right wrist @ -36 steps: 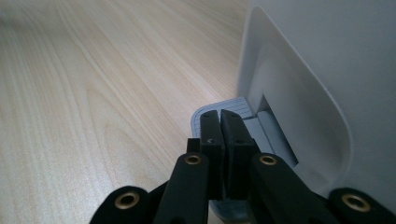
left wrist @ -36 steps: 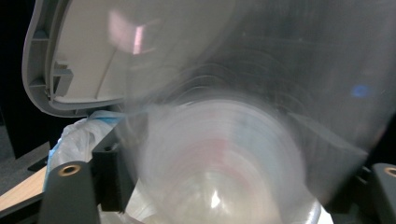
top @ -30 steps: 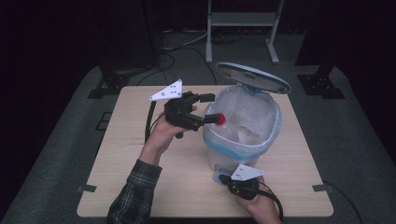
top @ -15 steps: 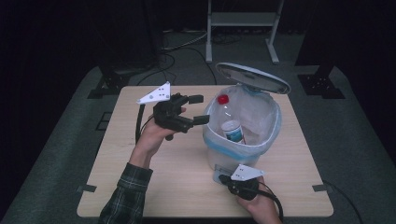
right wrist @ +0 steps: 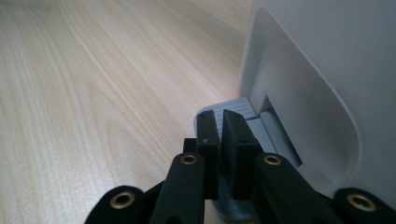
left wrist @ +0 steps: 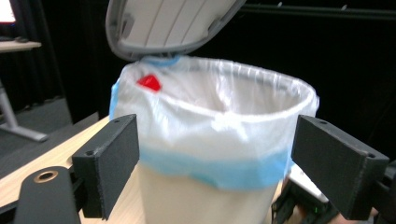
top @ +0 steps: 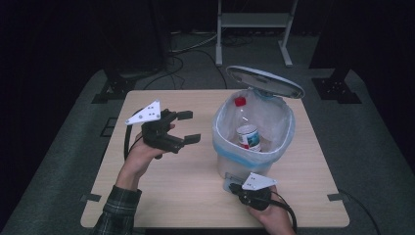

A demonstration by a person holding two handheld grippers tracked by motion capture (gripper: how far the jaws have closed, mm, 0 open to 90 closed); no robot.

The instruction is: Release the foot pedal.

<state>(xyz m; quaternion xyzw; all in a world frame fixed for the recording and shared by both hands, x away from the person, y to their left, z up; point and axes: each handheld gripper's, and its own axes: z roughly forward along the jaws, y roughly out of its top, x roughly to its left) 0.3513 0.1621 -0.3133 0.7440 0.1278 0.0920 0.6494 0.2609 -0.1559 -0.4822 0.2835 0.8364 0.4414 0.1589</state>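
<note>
A white pedal bin (top: 244, 164) with a clear liner stands on the right half of the wooden table (top: 176, 196), its lid (top: 264, 82) raised. Inside it leans a clear bottle (top: 247, 136) with a red cap (top: 240, 102). My left gripper (top: 190, 127) hovers left of the bin, pointing at it; its jaws have just been opening and are open with nothing between them. In the left gripper view, its gripper (left wrist: 222, 140) frames the bin (left wrist: 205, 196), with the red cap (left wrist: 149, 83) under the lid (left wrist: 168, 23). My right gripper (right wrist: 222, 126) is shut, its tips resting on the grey pedal (right wrist: 275, 140).
The bin (right wrist: 327, 70) rises close on the right in the right gripper view, with bare table (right wrist: 93, 93) to the left. Cables and a metal stand (top: 254, 19) lie on the dark floor beyond the table. Tape marks sit at the table's front corners.
One second ago the left gripper held the red-capped bottle over the bin. The bottle now lies inside, and the gripper has drawn back to the left and opened. The right hand stayed.
</note>
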